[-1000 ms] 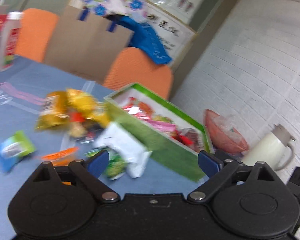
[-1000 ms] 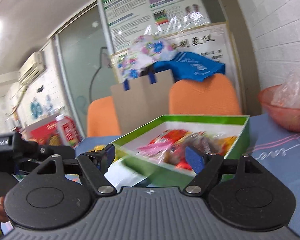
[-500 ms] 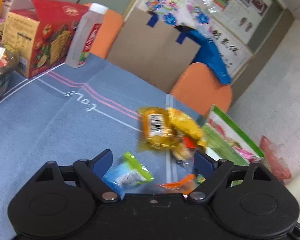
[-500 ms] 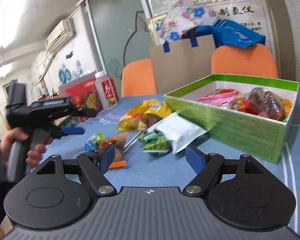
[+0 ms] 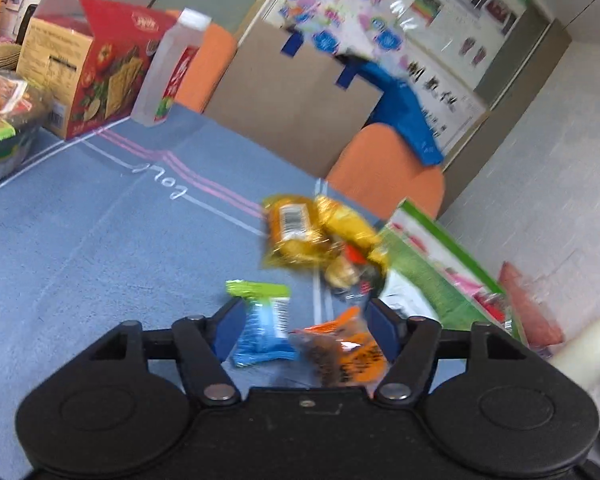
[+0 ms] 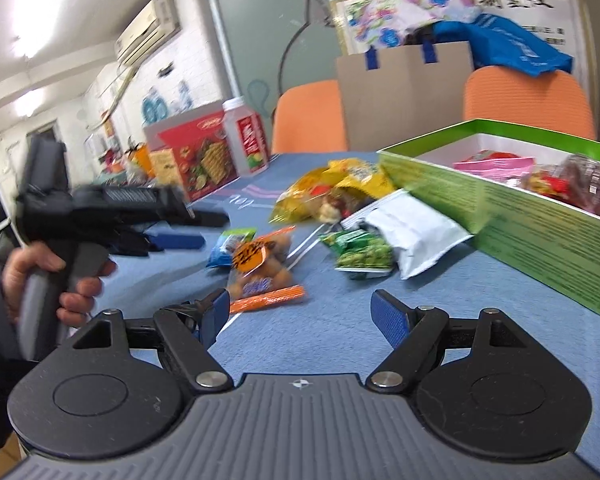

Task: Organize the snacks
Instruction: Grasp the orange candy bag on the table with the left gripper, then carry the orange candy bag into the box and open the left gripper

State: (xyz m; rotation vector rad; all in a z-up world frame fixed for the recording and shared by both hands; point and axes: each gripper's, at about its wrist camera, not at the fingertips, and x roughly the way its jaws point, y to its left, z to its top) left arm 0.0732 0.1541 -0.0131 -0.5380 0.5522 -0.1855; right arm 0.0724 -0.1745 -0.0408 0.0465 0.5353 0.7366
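Loose snack packets lie on the blue tablecloth beside a green box [image 6: 500,208] that holds more snacks. My left gripper [image 5: 306,328] is low over the cloth with its jaws closing. A blue-green packet [image 5: 262,328] and an orange packet [image 5: 340,352] lie between its fingers, and neither pad presses on them. Beyond them are yellow packets [image 5: 300,236] and the green box [image 5: 432,264]. My right gripper [image 6: 302,316] is open over bare cloth with nothing between its fingers. In its view a hand holds the left gripper [image 6: 204,230] beside the blue-green packet [image 6: 230,244] and the orange packet [image 6: 260,268]. A green pea packet [image 6: 360,252] and a white packet [image 6: 416,232] lie by the box.
A red carton [image 5: 96,80] and a plastic bottle [image 5: 168,72] stand at the table's far left. A bowl of goods [image 5: 4,136] sits at the left edge. Orange chairs [image 5: 384,176] and a cardboard sheet back the table. A white jug [image 5: 584,352] and a pink bowl [image 5: 528,312] stand right of the box.
The left gripper swung from the green box to the loose packets and came down until two lie between its fingers. The right gripper sank and turned left toward the packets.
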